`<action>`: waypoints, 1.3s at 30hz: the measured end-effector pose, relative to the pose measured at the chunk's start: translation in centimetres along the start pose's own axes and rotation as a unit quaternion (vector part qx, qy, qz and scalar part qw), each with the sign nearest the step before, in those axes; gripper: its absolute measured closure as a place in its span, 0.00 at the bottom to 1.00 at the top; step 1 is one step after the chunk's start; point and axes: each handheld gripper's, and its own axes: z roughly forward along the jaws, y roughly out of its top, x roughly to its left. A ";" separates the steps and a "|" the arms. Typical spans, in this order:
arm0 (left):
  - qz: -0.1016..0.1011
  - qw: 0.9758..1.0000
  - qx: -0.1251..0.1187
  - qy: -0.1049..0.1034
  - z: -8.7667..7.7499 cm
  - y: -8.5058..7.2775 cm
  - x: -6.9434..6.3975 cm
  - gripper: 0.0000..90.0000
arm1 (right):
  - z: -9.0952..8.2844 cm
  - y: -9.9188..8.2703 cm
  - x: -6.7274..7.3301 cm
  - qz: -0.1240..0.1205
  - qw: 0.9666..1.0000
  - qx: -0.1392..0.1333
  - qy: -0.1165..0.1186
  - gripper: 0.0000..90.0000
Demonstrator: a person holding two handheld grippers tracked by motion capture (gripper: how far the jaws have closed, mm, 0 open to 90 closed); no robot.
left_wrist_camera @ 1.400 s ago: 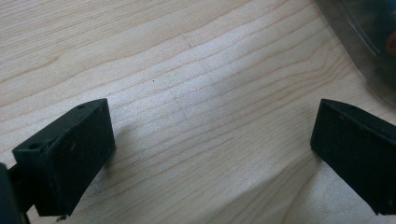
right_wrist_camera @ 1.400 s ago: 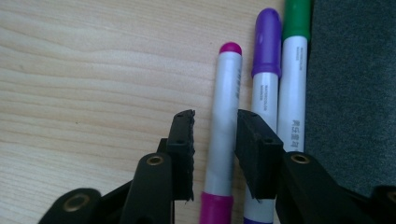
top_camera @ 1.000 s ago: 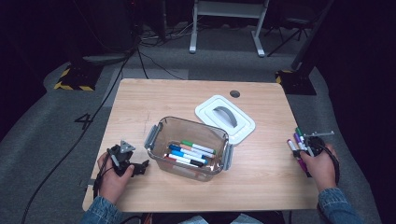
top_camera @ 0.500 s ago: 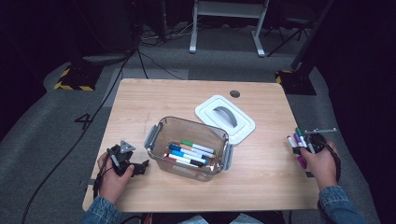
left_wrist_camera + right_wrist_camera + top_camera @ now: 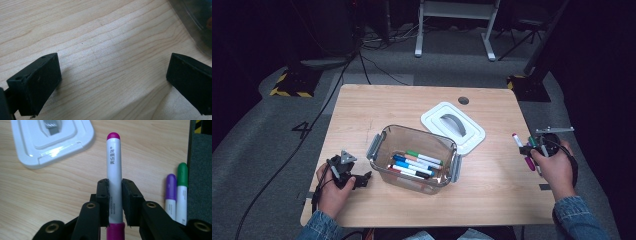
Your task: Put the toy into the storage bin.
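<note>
the right tool (image 5: 115, 195) has its two black jaws pressed tight on a fat marker (image 5: 114, 172). the marker has a smooth white round body, small print on it and a pink cap. it pokes straight out past the jaws. in the high view that marker (image 5: 523, 150) is up off the bench, over the right edge, in the person's right hand (image 5: 556, 167).

the bench (image 5: 412, 105) is pale wood with long wavy grain lines. the right tool's view shows two more markers lying side by side near the bench edge, one with a purple cap (image 5: 171, 192) and one with a green cap (image 5: 182, 190).

the left tool (image 5: 112, 82) has its jaws wide apart, with bare wood between them. the jaws are square black blocks. in the high view this left tool (image 5: 349, 175) sits low at the near left corner, just beside the box (image 5: 384, 145).

the box is see-through brownish plastic with round corners and grey clips. the high view shows a row of markers (image 5: 414, 164) lying in it. its lid (image 5: 472, 142) is white, smooth and shiny, with a grey handle, and lies flat behind the box.
</note>
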 end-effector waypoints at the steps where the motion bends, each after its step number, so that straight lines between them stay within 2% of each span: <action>1: 0.000 1.000 0.000 0.000 0.0 0.0 0.0 0.00 | -0.4 0.6 0.6 -0.007 1.000 -0.005 0.006 0.86; 6: 0.000 1.000 0.000 0.000 0.0 0.0 0.0 0.00 | -1.1 1.7 1.8 -0.024 0.999 -0.016 0.020 0.86; 7: 0.001 1.000 0.000 0.000 0.0 0.0 0.0 0.00 | -1.4 2.2 2.6 -0.031 0.999 -0.021 0.026 0.86; 8: 0.001 1.000 0.000 0.000 0.0 0.0 0.0 0.00 | -1.4 2.2 2.6 -0.031 0.999 -0.021 0.026 0.86; 10: 0.000 1.000 0.000 0.000 0.0 0.0 0.0 0.00 | -1.9 2.9 3.8 -0.043 0.998 -0.027 0.038 0.86; 14: 0.000 1.000 -0.001 0.000 0.0 0.0 0.0 0.00 | -2.3 3.6 5.0 -0.056 0.997 -0.034 0.048 0.86; 17: 0.000 1.000 -0.001 0.000 0.0 0.0 0.0 0.00 | -2.8 4.4 6.5 -0.069 0.994 -0.042 0.068 0.86; 18: 0.000 1.000 -0.001 0.000 0.0 0.0 0.0 0.00 | -2.8 4.4 6.5 -0.069 0.994 -0.042 0.068 0.86; 20: 0.002 1.000 -0.001 0.000 0.0 0.0 0.1 0.00 | -3.1 4.9 7.9 -0.085 0.992 -0.046 0.079 0.86; 22: 0.001 1.000 -0.002 0.000 0.0 0.0 0.1 0.00 | -3.2 5.1 8.4 -0.089 0.991 -0.048 0.083 0.86; 23: 0.001 1.000 -0.002 0.000 0.1 0.1 0.1 0.00 | -3.5 5.4 9.3 -0.098 0.990 -0.051 0.091 0.86; 24: 0.001 1.000 -0.002 0.000 0.1 0.1 0.1 0.00 | -3.5 5.4 9.3 -0.098 0.990 -0.051 0.091 0.86; 25: 0.001 1.000 -0.002 0.000 0.1 0.1 0.1 0.00 | -3.6 5.7 10.2 -0.106 0.988 -0.053 0.100 0.86; 26: 0.001 1.000 -0.002 0.000 0.1 0.1 0.1 0.00 | -3.6 5.7 10.2 -0.106 0.988 -0.053 0.100 0.86; 29: 0.001 1.000 -0.001 -0.001 0.1 0.1 0.1 0.00 | -3.8 6.4 11.7 -0.118 0.985 -0.055 0.115 0.86; 30: 0.001 1.000 -0.001 -0.001 0.1 0.1 0.1 0.00 | -3.8 6.4 11.7 -0.118 0.985 -0.055 0.115 0.86; 31: 0.001 1.000 -0.001 0.000 0.1 0.1 0.1 0.00 | -4.0 6.7 12.4 -0.126 0.983 -0.056 0.122 0.86; 32: 0.001 1.000 -0.001 0.000 0.1 0.1 0.1 0.00 | -4.0 6.7 12.4 -0.126 0.983 -0.056 0.122 0.86; 37: 0.001 1.000 -0.001 0.000 0.1 0.1 0.1 0.00 | -4.3 7.5 14.4 -0.147 0.977 -0.060 0.141 0.86; 38: 0.001 1.000 -0.002 0.000 0.1 0.1 0.1 0.00 | -4.2 7.7 15.2 -0.158 0.975 -0.058 0.146 0.86; 39: 0.001 1.000 -0.002 0.000 0.1 0.1 0.1 0.00 | -4.2 7.7 15.2 -0.158 0.975 -0.058 0.146 0.86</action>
